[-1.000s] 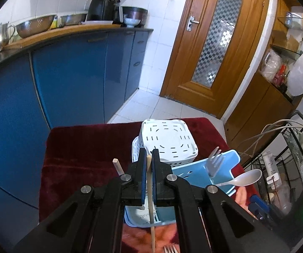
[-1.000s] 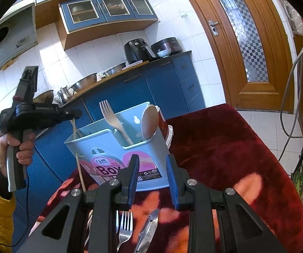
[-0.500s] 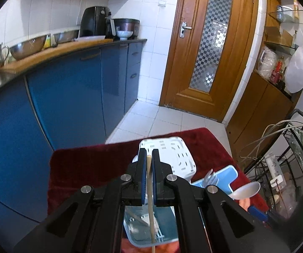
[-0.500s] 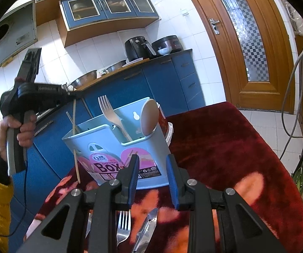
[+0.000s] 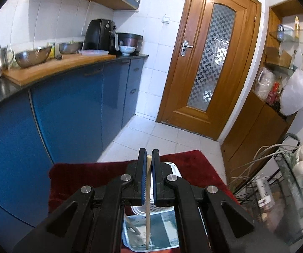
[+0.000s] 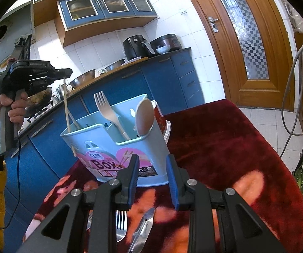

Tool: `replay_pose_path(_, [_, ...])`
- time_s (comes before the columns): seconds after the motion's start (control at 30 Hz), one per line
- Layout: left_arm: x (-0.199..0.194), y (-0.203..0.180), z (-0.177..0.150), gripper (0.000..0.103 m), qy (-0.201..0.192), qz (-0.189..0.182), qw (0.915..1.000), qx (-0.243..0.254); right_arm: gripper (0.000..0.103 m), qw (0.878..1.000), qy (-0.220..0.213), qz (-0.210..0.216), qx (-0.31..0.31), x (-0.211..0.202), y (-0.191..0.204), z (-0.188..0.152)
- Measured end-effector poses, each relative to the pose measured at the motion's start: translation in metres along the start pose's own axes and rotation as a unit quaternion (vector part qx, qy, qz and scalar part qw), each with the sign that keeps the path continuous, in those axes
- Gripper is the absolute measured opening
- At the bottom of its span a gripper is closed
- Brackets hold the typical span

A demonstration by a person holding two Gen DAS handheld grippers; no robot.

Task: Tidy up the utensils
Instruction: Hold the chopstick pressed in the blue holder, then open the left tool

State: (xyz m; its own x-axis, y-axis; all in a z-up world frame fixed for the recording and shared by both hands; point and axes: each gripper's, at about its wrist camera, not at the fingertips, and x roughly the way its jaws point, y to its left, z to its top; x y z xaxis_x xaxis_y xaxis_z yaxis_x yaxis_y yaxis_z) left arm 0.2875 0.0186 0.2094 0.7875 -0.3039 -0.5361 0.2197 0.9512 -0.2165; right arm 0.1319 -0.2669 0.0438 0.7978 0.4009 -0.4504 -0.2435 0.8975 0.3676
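Observation:
My left gripper (image 5: 149, 154) is shut on a wooden chopstick (image 5: 147, 210) that hangs straight down over the light blue utensil box (image 5: 166, 240). In the right wrist view the left gripper (image 6: 67, 71) sits high at the left. There the chopstick (image 6: 66, 105) reaches down to the rim of the box's (image 6: 117, 158) left compartment, where another chopstick (image 6: 73, 119) leans. A pale fork (image 6: 107, 109) and a pale spoon (image 6: 144, 113) stand in the front pocket. My right gripper (image 6: 152, 160) is open and empty, just in front of the box.
A metal fork (image 6: 120, 223) and a knife (image 6: 143, 229) lie on the red cloth (image 6: 225, 147) under my right gripper. A white slotted basket (image 5: 175, 168) and a red cup (image 6: 158, 113) stand behind the box. Blue cabinets (image 5: 67, 113) are left; a wire rack (image 5: 288, 189) is right.
My left gripper has risen with the chopstick, whose lower end came up from beside the box to its rim. The right gripper has stayed still.

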Motion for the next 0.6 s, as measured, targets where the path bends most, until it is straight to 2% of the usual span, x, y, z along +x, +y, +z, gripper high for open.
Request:
replay_pose_path(0.13, [0.012, -0.001, -0.004, 0.002, 0.018, 0.028, 0.9992, 0.022, 0.029, 1.000, 0.003, 0.001, 0.004, 0.002, -0.002, -0.001])
replay_pose_path(0.2, [0.024, 0.000, -0.007, 0.002, 0.031, 0.021, 0.9990, 0.024, 0.029, 1.000, 0.004, 0.001, 0.003, 0.003, -0.001, -0.002])
replay_pose_path(0.37, [0.042, -0.002, -0.011, 0.002, 0.035, 0.021, 0.9986, 0.034, 0.029, 1.000, 0.004, -0.001, -0.003, 0.003, 0.001, -0.003])
replay_pose_path(0.6, [0.028, -0.001, 0.002, 0.002, 0.006, 0.006, 0.9996, 0.026, 0.029, 1.000, 0.010, 0.001, 0.002, 0.006, -0.001, -0.005])
